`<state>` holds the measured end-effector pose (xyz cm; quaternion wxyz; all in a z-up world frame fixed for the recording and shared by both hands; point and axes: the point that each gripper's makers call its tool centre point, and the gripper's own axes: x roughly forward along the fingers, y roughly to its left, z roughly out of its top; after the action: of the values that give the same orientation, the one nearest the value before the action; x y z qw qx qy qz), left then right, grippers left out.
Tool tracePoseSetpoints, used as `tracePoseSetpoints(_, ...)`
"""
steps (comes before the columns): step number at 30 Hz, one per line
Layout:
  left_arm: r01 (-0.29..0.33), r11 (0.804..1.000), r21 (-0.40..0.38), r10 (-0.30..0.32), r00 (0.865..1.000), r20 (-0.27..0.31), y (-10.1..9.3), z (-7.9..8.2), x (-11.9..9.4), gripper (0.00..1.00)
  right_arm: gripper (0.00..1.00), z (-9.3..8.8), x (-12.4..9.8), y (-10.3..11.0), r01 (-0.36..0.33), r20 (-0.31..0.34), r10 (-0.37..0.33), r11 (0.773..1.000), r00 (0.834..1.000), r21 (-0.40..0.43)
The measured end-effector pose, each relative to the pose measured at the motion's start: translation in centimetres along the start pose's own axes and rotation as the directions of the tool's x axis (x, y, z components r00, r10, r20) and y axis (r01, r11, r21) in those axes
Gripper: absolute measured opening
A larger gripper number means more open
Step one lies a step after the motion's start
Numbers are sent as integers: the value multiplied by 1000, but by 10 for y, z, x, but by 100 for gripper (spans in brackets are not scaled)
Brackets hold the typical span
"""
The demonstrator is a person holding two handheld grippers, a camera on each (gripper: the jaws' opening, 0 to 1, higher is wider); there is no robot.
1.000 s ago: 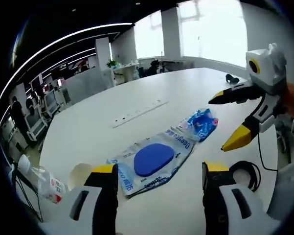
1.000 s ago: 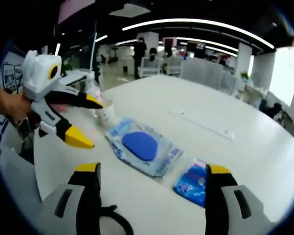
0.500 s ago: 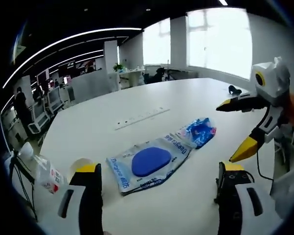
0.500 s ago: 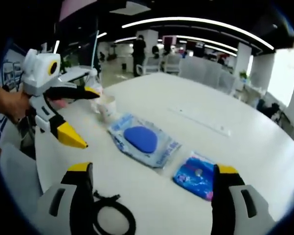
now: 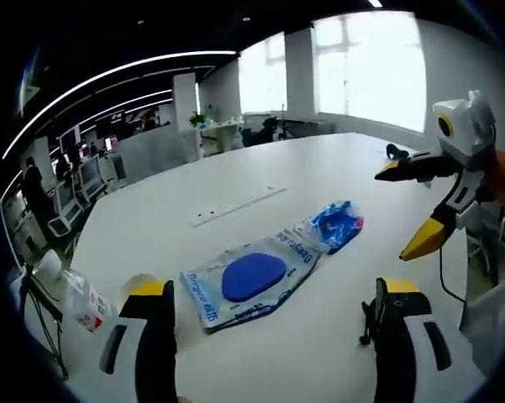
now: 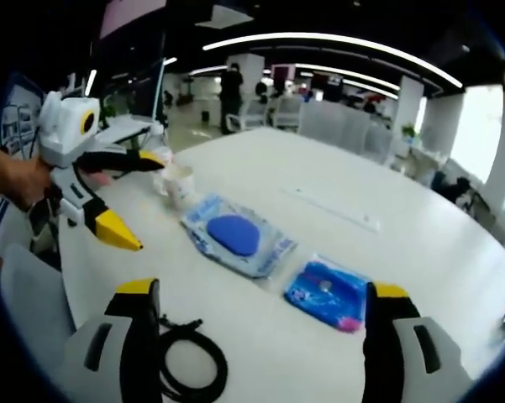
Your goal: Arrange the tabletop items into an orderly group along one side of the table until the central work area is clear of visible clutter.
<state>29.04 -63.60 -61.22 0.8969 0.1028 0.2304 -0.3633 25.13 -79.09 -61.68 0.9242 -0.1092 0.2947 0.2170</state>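
Observation:
A clear packet with a blue oval pad [image 5: 250,277] [image 6: 234,236] lies mid-table. Beside it rests a small blue crumpled packet [image 5: 333,225] [image 6: 326,293]. A white paper cup [image 5: 137,288] [image 6: 178,185] stands near the table edge, a clear plastic bottle [image 5: 67,292] lying next to it. A coiled black cable [image 6: 193,365] lies close under the right gripper. My left gripper [image 5: 271,304] [image 6: 124,195] hovers open above the table with nothing between its jaws. My right gripper [image 6: 262,309] [image 5: 406,206] is also open and empty, held over the table's near side.
A long white power strip [image 5: 235,205] [image 6: 334,210] runs across the white table [image 5: 319,159] beyond the packets. A small dark object [image 5: 396,154] sits far off on the table. Office desks, chairs and a standing person [image 6: 231,92] fill the background.
Both views have pulled back and up a little, so the packets look smaller and farther. The cable now shows whole under the right gripper. The items themselves have not moved.

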Motion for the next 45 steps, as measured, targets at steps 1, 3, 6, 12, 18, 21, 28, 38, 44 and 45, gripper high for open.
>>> tracePoseSetpoints(1,0,1000,2,0,1000,2,-1,1,0,99,99,-1,0,0,0,-1,0,1000,1000,-1)
tracePoseSetpoints(3,0,1000,6,0,1000,4,-3,1,0,99,99,-4,-3,-2,2,0,-2,1000,1000,2)
tracePoseSetpoints(6,-3,1000,6,3,1000,0,-5,-1,0,99,99,-7,-4,-2,1,3,-1,1000,1000,3)
tracePoseSetpoints(12,-6,1000,16,6,1000,-4,-14,-1,-1,99,98,-14,-8,-2,-13,-1,13,1000,1000,-1)
tracePoseSetpoints(18,-30,1000,3,30,1000,4,-15,1,-6,99,97,-21,-8,-4,-30,-1,30,1000,1000,-3)
tracePoseSetpoints(21,-37,999,1,37,999,-7,-19,-3,-8,98,95,-25,-11,-2,-39,0,39,999,999,1)
tracePoseSetpoints(28,-53,999,-4,53,998,-22,-31,-7,-13,96,89,-37,-17,-1,-66,-7,65,998,998,-12)
tracePoseSetpoints(38,-84,996,-5,83,994,-68,-45,-25,-18,94,75,-55,-17,14,-138,-20,138,990,990,5)
tracePoseSetpoints(44,-93,996,-10,92,993,-70,-52,-31,-15,90,63,-68,-12,20,-170,-33,169,985,985,-23)
tracePoseSetpoints(45,-93,996,-3,92,993,-71,-54,-32,-15,88,61,-72,-11,21,-176,-39,175,984,984,-23)
